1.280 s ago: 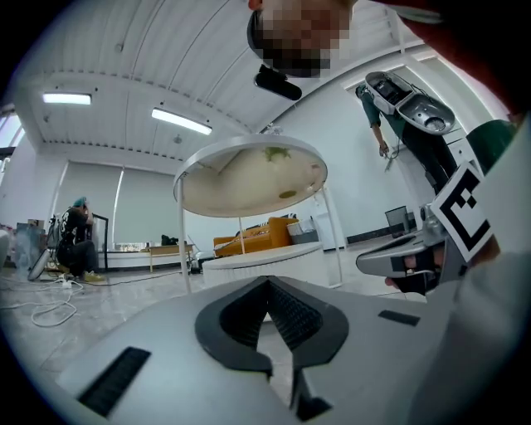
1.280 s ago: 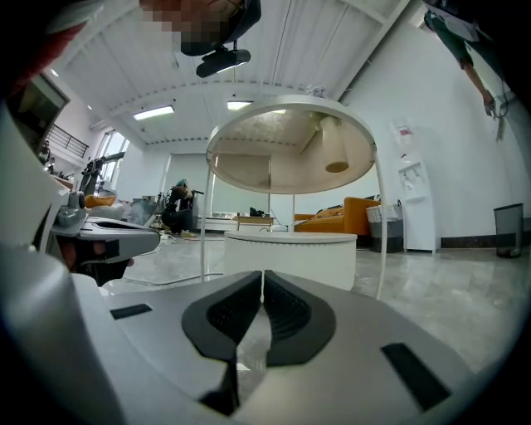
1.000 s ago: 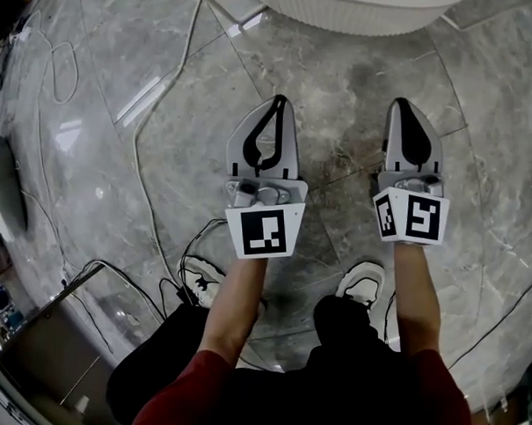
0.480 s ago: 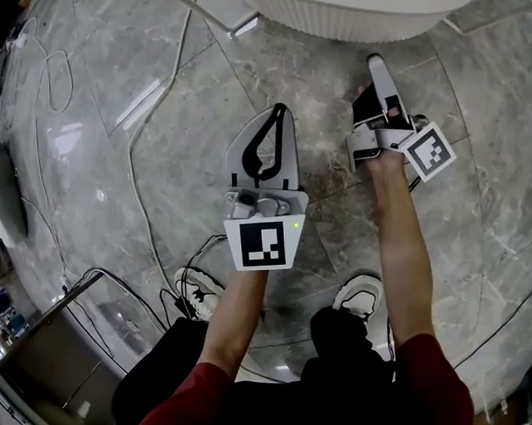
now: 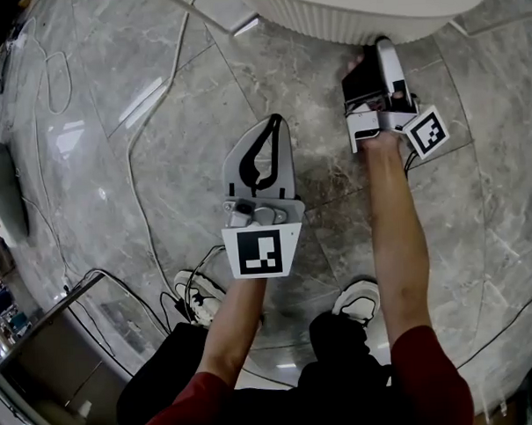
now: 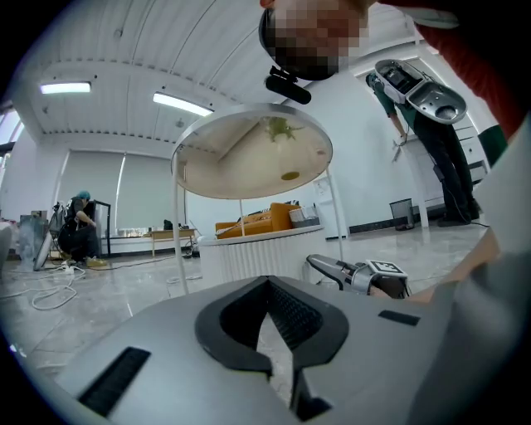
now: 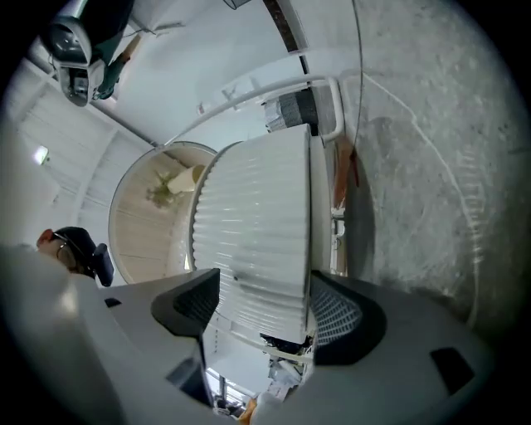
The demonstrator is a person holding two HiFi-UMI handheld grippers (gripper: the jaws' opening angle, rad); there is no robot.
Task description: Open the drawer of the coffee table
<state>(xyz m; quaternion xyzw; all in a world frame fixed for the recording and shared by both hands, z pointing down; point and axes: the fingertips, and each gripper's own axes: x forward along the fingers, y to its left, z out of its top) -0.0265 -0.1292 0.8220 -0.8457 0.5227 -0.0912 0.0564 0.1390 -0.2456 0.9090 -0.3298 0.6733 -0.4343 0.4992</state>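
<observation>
Right tongs (image 5: 369,55) (rolled sideways) opening at coffee table (image 5: 372,13) rim, perhaps straddling it.

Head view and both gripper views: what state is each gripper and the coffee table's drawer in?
Round white ribbed coffee table: no drawer shows pulled out.
Grey left gripper: shut, empty.
Grey right gripper: rolled on its side, fingers opening, with the table's ribbed wall between them, not gripped.

Grey veined marble floor (image 5: 90,215) all round, glossy, catching the lamps. Overhead, a white ribbed ceiling (image 6: 124,50) and two strip lights (image 6: 181,103) glowing. White walls (image 6: 365,149), a wide bright window (image 6: 99,187) at the back, a black bin (image 6: 401,209) by the wall.
</observation>
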